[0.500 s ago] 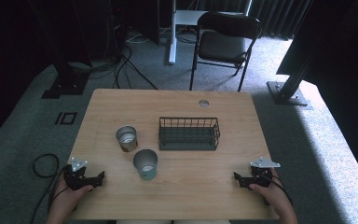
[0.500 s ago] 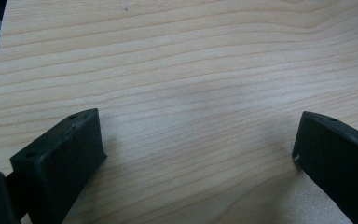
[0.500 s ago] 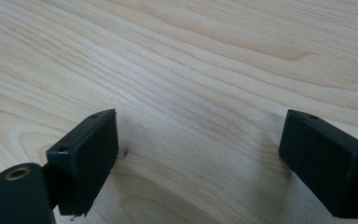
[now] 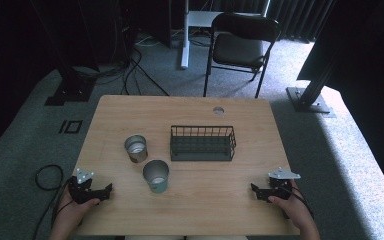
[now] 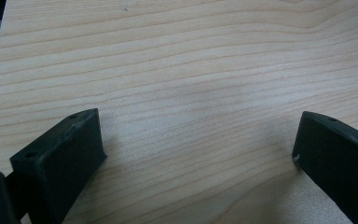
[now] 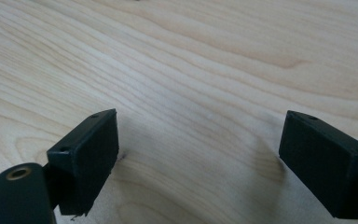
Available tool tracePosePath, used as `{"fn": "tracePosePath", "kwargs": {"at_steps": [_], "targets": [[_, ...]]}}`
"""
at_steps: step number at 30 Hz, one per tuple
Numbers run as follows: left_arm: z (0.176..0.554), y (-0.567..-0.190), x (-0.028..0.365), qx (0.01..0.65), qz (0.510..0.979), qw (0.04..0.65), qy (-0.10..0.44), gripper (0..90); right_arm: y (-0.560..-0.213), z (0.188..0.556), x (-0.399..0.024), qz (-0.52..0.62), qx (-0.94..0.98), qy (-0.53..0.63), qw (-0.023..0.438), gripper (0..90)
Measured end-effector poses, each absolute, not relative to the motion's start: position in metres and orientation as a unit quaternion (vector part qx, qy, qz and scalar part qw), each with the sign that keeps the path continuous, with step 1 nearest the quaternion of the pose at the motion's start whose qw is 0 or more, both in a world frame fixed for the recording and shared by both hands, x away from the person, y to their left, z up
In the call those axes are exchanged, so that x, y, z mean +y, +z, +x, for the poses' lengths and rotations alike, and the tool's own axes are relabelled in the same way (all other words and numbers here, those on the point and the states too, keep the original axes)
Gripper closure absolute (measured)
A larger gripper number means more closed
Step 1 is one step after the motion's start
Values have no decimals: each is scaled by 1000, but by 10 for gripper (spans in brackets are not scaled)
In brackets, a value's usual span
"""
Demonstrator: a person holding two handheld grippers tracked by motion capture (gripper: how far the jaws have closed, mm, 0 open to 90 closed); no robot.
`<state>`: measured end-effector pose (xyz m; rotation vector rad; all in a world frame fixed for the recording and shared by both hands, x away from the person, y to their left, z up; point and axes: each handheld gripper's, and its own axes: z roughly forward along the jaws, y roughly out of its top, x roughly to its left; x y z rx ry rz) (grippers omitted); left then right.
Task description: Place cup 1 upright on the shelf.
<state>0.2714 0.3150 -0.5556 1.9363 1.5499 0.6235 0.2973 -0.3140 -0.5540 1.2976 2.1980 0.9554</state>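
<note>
Table (image 4: pixel 190 210), pale wood, rectangular, grain running side to side; one round cable hole (image 4: pixel 218 110) near the far edge, right of centre.

Basket (image 4: pixel 202 143), dark wire, oblong, open top; stands just past the table's middle, long axis parallel to the far edge.

Cup (image 4: pixel 136 148), small metal cylinder, upright, mouth up; left of the basket and apart from it.

Cup (image 4: pixel 156 175), second metal cylinder with a greenish tint, upright; nearer the person, just right of and close to the first, not touching the basket.

Left gripper (image 4: pixel 104 191), black, grey three-cornered plate on top; held low at the near left corner, pointing right toward the middle. Its jaws stand wide apart in the left gripper view (image 5: pixel 196 154), bare wood between them.

Right gripper (image 4: pixel 256 190), black, same plate; held low at the near right corner, pointing left. Its jaws likewise spread wide over bare wood in the right gripper view (image 6: pixel 198 149).

Open tabletop: a broad bare strip along the near edge between the two grippers, and the right side beyond the basket.

Folding chair (image 4: pixel 242 47), dark, beyond the far edge on grey carpet.
</note>
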Motion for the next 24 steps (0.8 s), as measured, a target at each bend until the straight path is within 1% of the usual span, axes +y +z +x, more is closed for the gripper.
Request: {"fn": "tracePosePath", "kwargs": {"at_steps": [7,24], "targets": [[271,-556,315,580,725,288,234,24,-544,299,-309,451,787,369,203,117],[271,-556,315,580,725,288,233,23,-531,305,-279,396,802,404,193,117]]}}
